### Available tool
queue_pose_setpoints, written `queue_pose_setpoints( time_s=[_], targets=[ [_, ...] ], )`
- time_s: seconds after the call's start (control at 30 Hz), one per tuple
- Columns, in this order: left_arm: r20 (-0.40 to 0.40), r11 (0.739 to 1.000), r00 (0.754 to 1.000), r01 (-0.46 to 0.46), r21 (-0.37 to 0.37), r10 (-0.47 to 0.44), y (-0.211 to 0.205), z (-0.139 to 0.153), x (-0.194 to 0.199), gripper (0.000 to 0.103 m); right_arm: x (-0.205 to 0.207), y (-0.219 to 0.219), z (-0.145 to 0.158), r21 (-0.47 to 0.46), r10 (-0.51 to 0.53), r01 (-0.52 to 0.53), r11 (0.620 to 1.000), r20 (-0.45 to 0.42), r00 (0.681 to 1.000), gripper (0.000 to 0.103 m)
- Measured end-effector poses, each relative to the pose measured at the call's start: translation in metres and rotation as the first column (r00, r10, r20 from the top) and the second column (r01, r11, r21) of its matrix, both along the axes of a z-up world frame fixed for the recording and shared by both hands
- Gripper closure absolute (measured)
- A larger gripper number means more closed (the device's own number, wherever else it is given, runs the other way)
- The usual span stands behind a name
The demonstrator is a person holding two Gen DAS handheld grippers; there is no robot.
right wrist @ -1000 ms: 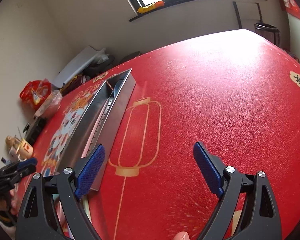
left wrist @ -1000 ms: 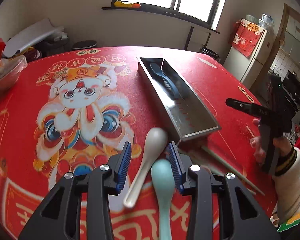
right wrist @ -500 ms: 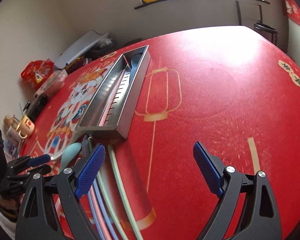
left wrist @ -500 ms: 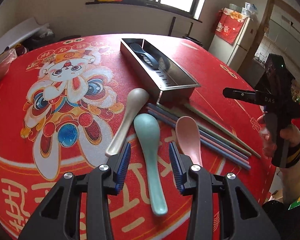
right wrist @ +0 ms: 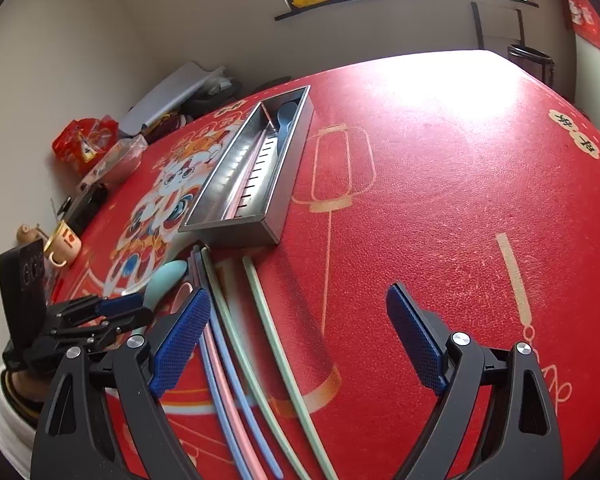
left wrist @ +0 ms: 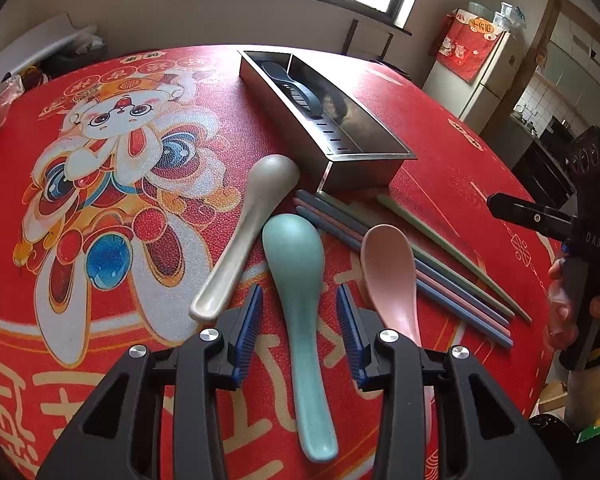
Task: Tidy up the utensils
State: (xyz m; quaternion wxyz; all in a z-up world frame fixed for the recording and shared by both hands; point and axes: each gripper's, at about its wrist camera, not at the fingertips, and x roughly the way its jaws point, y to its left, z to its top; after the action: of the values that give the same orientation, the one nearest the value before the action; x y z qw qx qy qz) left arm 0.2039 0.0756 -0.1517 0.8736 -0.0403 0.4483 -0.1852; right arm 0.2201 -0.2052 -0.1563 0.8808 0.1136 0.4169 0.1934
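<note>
The left gripper [left wrist: 300, 312] is straddling the teal spoon [left wrist: 296, 264], jaws apart and not pressing its handle; the spoon is lying on the red cloth [left wrist: 460, 168] between a beige spoon [left wrist: 256, 204] and a pink spoon [left wrist: 388, 268]; chopsticks [right wrist: 236, 344] are lying near the steel tray [left wrist: 364, 160]; the right gripper [right wrist: 300, 336] is hanging spread wide, gripping nothing.

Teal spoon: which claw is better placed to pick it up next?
Left. The left claw is open, straddling the teal spoon handle. The right claw hangs wide open over the chopsticks, off to the side.
</note>
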Motion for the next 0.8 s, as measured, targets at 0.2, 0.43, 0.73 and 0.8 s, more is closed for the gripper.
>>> queue_pose_setpoints(
  time_s=[0.2,0.43,0.73,0.8],
  targets=[
    [-0.008,1.0,1.0,-0.003,-0.007,0.003,-0.002,0.0,0.0,0.082,0.002,-0.008,-0.005,0.011,-0.014,0.014,1.0,-0.014,1.0,0.016],
    [-0.001,0.999,1.0,0.019,0.029,-0.019,-0.01,0.001,-0.012,0.087,0.001,-0.01,-0.009,0.034,-0.009,0.01,0.999,-0.017,1.0,0.016],
    [0.041,0.987,0.997,0.05,0.155,-0.057,-0.029,0.0,-0.04,0.088,0.002,-0.018,-0.014,0.165,0.039,-0.034,0.986,-0.029,0.999,0.017],
    [0.055,0.983,0.997,0.043,0.178,-0.054,-0.031,0.0,-0.044,0.09,0.002,-0.018,-0.016,0.193,0.059,-0.052,0.98,-0.033,0.998,0.017]
  ],
)
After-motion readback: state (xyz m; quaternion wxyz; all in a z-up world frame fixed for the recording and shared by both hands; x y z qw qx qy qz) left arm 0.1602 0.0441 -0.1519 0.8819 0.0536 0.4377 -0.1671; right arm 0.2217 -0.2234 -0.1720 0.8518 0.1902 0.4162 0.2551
